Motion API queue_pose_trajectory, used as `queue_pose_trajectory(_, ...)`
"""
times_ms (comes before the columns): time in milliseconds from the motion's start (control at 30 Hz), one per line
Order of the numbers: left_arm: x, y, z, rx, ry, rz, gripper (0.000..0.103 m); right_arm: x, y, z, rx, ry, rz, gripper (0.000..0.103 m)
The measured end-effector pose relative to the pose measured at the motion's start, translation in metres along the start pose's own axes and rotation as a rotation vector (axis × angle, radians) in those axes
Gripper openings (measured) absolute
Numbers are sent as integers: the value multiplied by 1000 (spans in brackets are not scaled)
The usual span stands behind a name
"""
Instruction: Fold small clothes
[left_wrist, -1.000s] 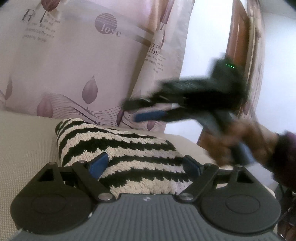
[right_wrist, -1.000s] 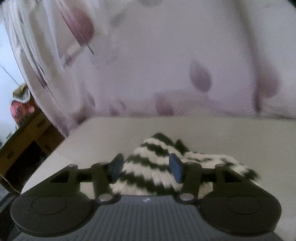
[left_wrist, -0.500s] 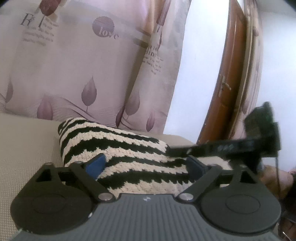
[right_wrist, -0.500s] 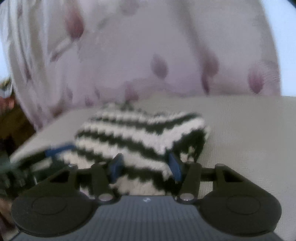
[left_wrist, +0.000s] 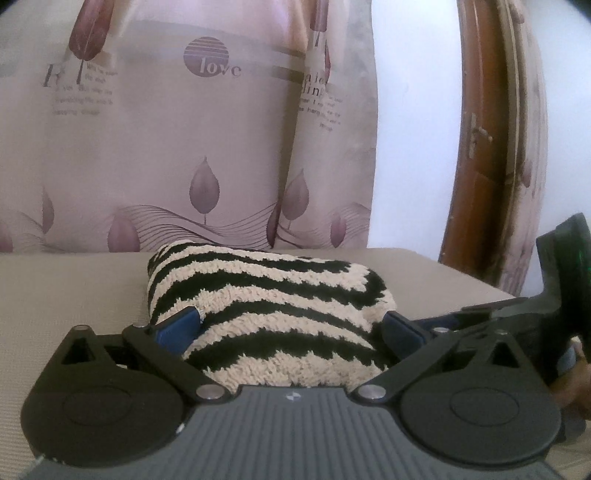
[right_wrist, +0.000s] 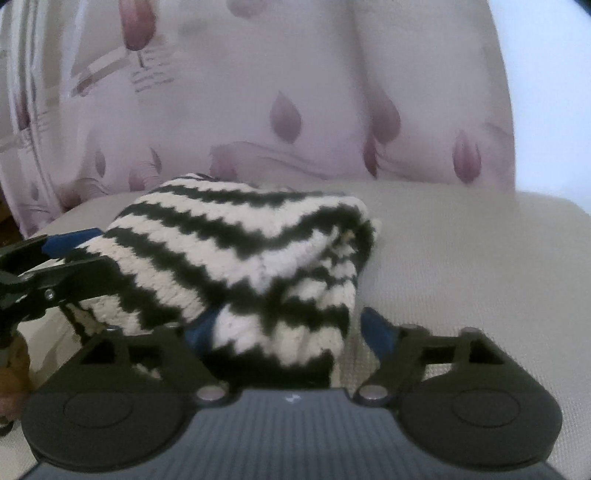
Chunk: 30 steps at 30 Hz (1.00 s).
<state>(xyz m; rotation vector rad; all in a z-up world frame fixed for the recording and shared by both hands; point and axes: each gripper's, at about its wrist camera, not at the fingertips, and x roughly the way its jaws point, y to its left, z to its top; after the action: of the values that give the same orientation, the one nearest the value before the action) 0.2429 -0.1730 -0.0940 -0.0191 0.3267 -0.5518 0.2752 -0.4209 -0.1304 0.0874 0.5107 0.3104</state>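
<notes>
A folded black-and-white striped knit garment lies on a beige cushioned surface. My left gripper straddles its near end with the jaws opening wide, and the knit bulges between the blue pads. My right gripper sits at the garment's other end, jaws opening. Its right pad stands clear of the knit, and a folded edge lies between the pads. The left gripper's fingers show at the left of the right wrist view.
A pale curtain printed with purple leaves hangs right behind the surface. A brown wooden door stands at the right. The beige surface runs on to the right of the garment. A hand holds the right gripper's handle.
The right gripper came down from above to the garment's end and its jaws widened. The left jaws spread wider around the knit, and the left view rolled level.
</notes>
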Motion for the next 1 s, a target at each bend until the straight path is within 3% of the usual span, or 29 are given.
queue_pose_trajectory(200,3,3,1,-10,18,42,103,1,7,1,-13,-4,-22,90)
queue_pose_trajectory(767,-1,1,0,-6,12,68,103,2,7,1,-3,-5,-39,101)
queue_pose_trajectory(867,-5,19,7,-89,21,19,103,4,-5,4,59,30,18,102)
queue_pose_trajectory(1000,1,67,25,-289,82,-77,103,4,-42,14,234,75,205,102)
